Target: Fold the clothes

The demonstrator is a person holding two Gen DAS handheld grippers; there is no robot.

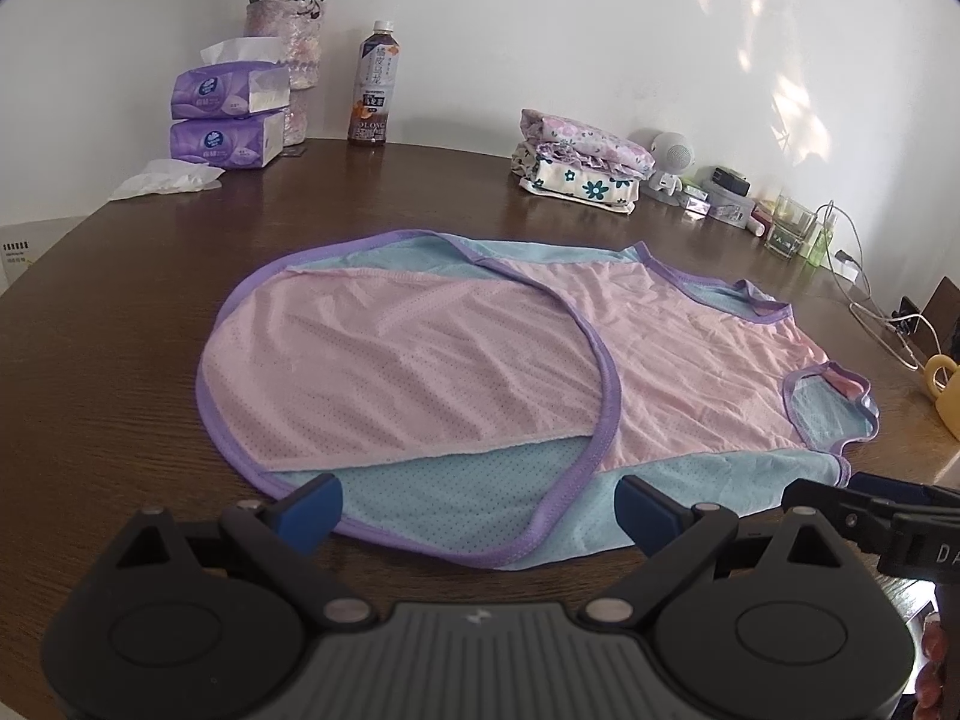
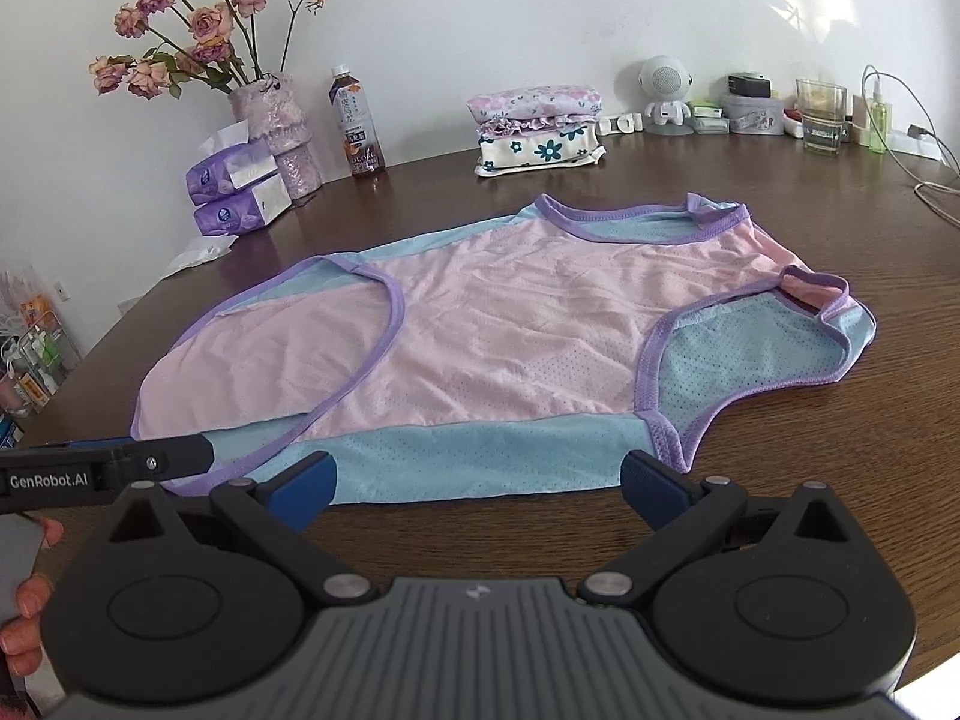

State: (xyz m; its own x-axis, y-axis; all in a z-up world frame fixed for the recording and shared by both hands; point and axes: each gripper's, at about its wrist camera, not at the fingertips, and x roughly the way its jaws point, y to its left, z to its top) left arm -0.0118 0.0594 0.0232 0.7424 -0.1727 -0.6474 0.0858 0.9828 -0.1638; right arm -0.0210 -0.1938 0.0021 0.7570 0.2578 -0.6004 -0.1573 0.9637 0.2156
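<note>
Pink-and-blue sleeveless top (image 1: 420, 360) lies flat mid-table, hem end at 9 o'clock, armholes at 3. Thin perforated mesh, purple ribbed binding (image 1: 606, 378) round every edge; I judge it very light, limp, likely to slide on the polished wooden table (image 1: 120, 360) (dark veneer, glossy). One hem flap is already turned over the body. My left gripper (image 1: 477, 507) hovers spread wide above the near blue edge at 6 o'clock, holding nothing; right gripper (image 2: 477, 483) likewise wide and empty over the same edge. Best hold, I reckon: pinch the binding, firmer than the mesh. Folded floral stack (image 2: 540, 132) waits at 12.
</note>
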